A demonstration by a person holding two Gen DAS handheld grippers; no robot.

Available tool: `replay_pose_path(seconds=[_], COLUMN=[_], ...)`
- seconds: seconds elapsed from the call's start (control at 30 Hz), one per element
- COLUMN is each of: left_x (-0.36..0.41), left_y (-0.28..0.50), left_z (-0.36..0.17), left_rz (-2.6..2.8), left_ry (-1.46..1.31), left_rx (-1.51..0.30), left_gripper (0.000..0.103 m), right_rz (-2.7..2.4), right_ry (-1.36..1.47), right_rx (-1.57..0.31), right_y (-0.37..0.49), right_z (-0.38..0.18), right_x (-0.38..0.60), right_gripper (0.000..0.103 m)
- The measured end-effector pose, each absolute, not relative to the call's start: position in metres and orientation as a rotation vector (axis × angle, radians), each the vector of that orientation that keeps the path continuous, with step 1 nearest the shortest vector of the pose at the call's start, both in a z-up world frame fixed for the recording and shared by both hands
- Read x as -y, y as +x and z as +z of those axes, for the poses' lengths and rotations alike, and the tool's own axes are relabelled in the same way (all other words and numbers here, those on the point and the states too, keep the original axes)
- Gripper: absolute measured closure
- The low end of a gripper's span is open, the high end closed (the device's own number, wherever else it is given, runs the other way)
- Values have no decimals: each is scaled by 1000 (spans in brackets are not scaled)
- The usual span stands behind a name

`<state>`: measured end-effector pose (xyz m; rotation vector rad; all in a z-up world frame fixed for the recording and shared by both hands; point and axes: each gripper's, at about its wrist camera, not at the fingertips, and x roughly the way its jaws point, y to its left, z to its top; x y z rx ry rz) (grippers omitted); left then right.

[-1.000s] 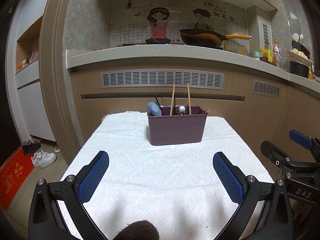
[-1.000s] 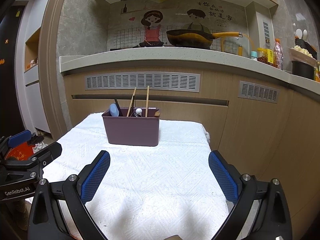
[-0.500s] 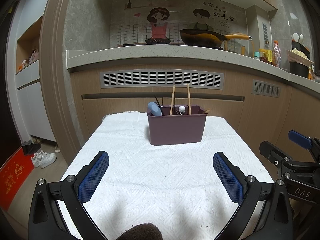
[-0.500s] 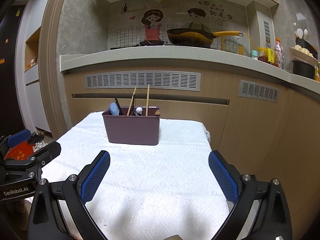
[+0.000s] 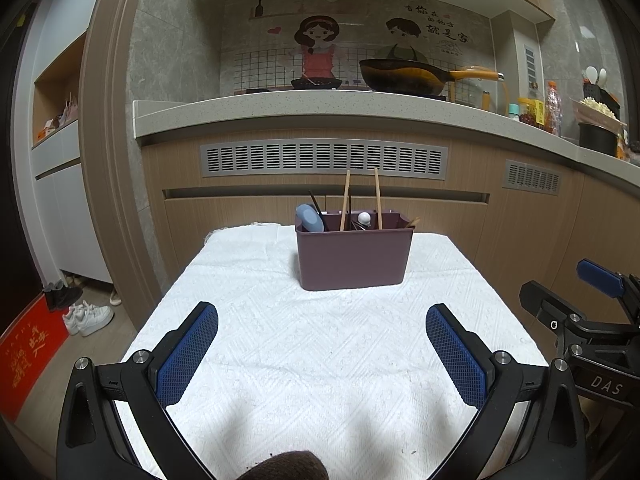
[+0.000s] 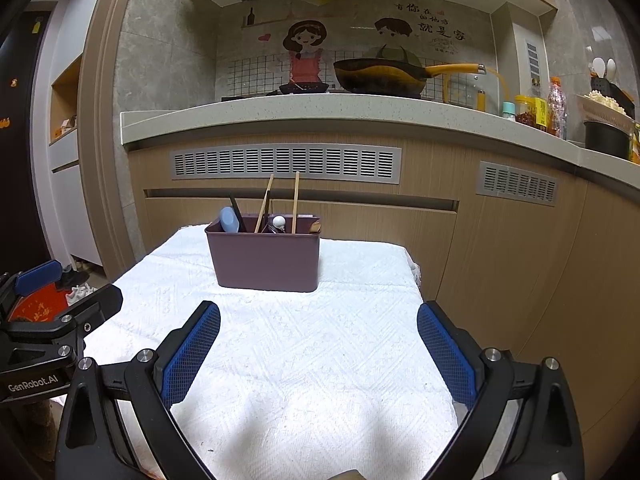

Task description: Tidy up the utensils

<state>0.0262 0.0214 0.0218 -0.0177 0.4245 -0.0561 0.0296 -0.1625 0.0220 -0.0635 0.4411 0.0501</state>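
Observation:
A purple utensil bin (image 5: 354, 258) (image 6: 266, 260) stands at the far end of a small table covered with a white towel (image 5: 320, 344) (image 6: 304, 344). Out of it stick two wooden chopsticks (image 5: 347, 198) (image 6: 296, 200), a blue-headed utensil (image 5: 309, 218) (image 6: 229, 219), a dark stick and a white knob. My left gripper (image 5: 322, 320) is open above the near part of the towel, nothing between its blue pads. My right gripper (image 6: 318, 318) is open too and holds nothing. Each gripper shows at the edge of the other's view.
A wooden kitchen counter with vent grilles (image 5: 324, 158) runs behind the table, with a wok (image 5: 404, 76), bottles and jars on top. Left of the table are a door frame, white shoes (image 5: 88, 316) and a red mat (image 5: 24, 356) on the floor.

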Motion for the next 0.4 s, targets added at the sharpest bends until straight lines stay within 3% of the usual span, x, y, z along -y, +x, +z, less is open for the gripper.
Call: replay_pose_path(seconds=[0.4], left_x=[-25], left_y=[25], left_z=[21], left_rz=[-58], left_ry=[-25], left_rx=[-438], left_gripper=[0], right_rz=[51], right_ry=[-59], right_rx=[-436], right_y=[29], right_z=[23], right_x=[162], right_gripper=[5])
